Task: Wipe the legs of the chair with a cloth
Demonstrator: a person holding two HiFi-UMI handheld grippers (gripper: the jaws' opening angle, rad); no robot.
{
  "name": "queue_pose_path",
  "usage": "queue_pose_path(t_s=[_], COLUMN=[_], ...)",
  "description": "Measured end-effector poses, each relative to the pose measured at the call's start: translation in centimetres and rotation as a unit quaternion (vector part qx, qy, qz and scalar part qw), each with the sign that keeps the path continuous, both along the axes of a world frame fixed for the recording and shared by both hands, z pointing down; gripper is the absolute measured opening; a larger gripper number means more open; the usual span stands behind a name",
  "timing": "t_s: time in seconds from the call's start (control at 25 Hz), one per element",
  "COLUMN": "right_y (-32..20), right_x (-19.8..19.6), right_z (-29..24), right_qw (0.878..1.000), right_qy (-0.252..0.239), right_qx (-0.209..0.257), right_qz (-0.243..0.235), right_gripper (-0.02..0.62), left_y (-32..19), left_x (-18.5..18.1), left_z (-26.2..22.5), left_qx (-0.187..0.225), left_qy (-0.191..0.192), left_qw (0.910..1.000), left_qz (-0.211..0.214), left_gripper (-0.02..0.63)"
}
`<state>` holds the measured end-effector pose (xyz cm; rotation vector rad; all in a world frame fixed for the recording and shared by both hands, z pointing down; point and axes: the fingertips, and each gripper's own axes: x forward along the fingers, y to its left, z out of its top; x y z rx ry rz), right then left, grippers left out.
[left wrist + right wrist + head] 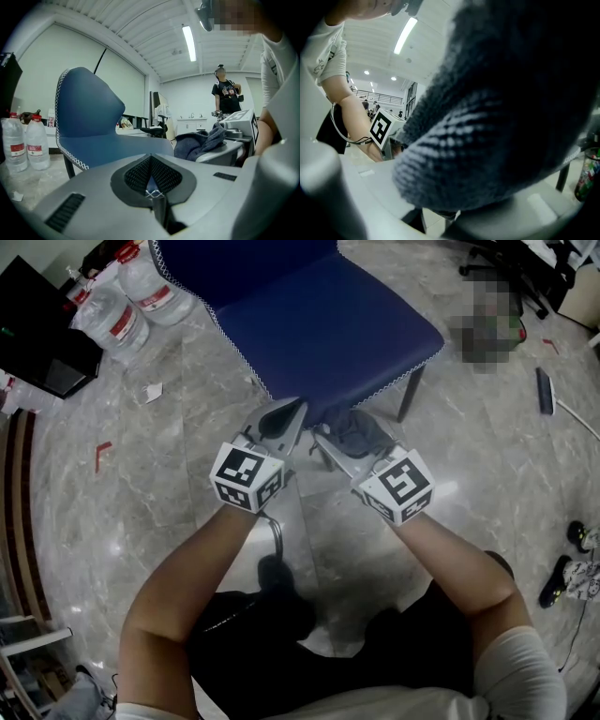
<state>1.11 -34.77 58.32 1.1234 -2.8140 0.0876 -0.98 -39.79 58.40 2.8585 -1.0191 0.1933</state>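
Note:
A blue chair (319,324) with white stitching stands just ahead of me, one thin grey leg (409,396) showing at its front right. My left gripper (287,416) points at the seat's front edge, its jaws shut with nothing between them; the black pads (161,176) meet in the left gripper view, where the chair (89,122) rises beyond. My right gripper (345,439) is shut on a bunched dark grey cloth (358,430), close beside the left one. That cloth (511,117) fills most of the right gripper view and hides the jaw tips. The cloth (201,143) also shows to the left gripper's right.
Large water bottles (131,306) and a black box (37,334) stand on the marble floor at the left. Shoes (577,563) lie at the right, an office chair base (506,263) at the far right. A person (225,91) stands further back in the room.

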Motion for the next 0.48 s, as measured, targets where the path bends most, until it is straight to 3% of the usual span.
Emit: queue_pose_path(t_s=[0.48], right_y=[-0.53], right_x=[0.25], right_z=[-0.31], right_qw=[1.0], right_qy=[-0.001], right_qx=[0.008], right_qz=[0.003], right_gripper=[0.167], left_y=[0.33], left_x=[0.42], left_z=[0.09], left_qx=[0.01], left_qy=[-0.02], left_qw=[0.9997], left_qz=[0.011], left_gripper=[0.006])
